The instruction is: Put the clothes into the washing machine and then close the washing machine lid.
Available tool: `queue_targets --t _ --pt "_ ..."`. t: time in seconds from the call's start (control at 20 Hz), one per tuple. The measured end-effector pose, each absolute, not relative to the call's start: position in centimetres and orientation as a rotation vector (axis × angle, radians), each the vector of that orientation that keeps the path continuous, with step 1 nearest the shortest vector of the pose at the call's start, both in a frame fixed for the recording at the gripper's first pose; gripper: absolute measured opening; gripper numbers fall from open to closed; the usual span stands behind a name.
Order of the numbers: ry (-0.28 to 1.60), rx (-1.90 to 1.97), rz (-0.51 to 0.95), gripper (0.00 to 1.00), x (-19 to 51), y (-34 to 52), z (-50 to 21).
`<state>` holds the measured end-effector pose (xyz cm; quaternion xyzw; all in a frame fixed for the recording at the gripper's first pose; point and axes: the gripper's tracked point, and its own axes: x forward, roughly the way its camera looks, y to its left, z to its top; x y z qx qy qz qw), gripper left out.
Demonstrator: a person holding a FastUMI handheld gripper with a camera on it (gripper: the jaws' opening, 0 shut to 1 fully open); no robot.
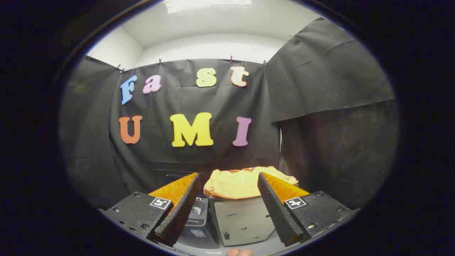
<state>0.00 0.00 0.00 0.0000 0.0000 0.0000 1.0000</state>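
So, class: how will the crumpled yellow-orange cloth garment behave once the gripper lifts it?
The crumpled yellow-orange cloth garment lies in soft folds, so it is probably floppy and will drape. It looks thin, likely light. The open gripper may catch one layer.

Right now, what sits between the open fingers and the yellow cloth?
In the gripper view, the gripper has its fingers spread open, touching nothing. Between them lies the grey flat top panel of the washing machine, with the crumpled yellow cloth resting at its far edge.

One yellow garment [236,185] lies beyond one washing machine [199,213]; beside the machine, one grey box [241,220]; two gripper fingers [177,209] spread apart.
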Motion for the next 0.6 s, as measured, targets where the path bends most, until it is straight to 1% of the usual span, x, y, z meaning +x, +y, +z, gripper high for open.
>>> queue_targets --t 0.6 --pt "0.005 -0.014 0.005 1.00 -0.6 1.1 0.2"
